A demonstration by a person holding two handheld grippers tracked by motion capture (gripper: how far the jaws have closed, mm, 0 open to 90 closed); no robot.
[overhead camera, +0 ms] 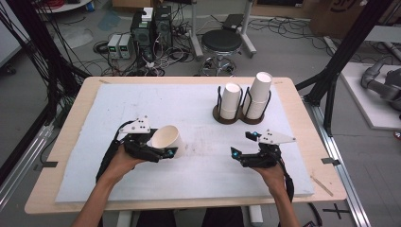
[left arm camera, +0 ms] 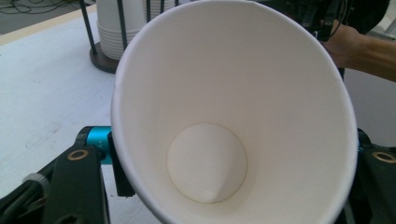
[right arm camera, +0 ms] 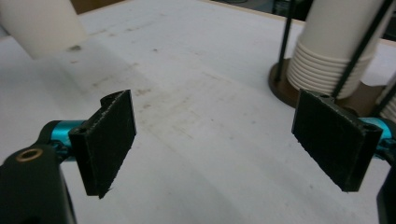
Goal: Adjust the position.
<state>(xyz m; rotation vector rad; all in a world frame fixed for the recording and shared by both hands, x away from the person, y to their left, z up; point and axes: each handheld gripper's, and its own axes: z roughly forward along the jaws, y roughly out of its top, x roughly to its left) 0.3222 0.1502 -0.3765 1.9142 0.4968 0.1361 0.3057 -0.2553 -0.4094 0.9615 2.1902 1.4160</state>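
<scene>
we hold a white paper cup [overhead camera: 168,139] in our left gripper [overhead camera: 158,144], the jaws pinching its lower body so it tilts with the mouth up and toward us, above the white mat [overhead camera: 142,104]. in the left gripper view the cup's inside [left arm camera: 233,107] faces the camera, a jaw at each side. our right gripper [overhead camera: 243,144] hovers low over the mat, jaws spread wide with nothing between them, near the dark cup holder [overhead camera: 239,116] with its two stacks of cups [overhead camera: 246,99].

Cup's [left arm camera: 233,116] lower rim cut off
</scene>
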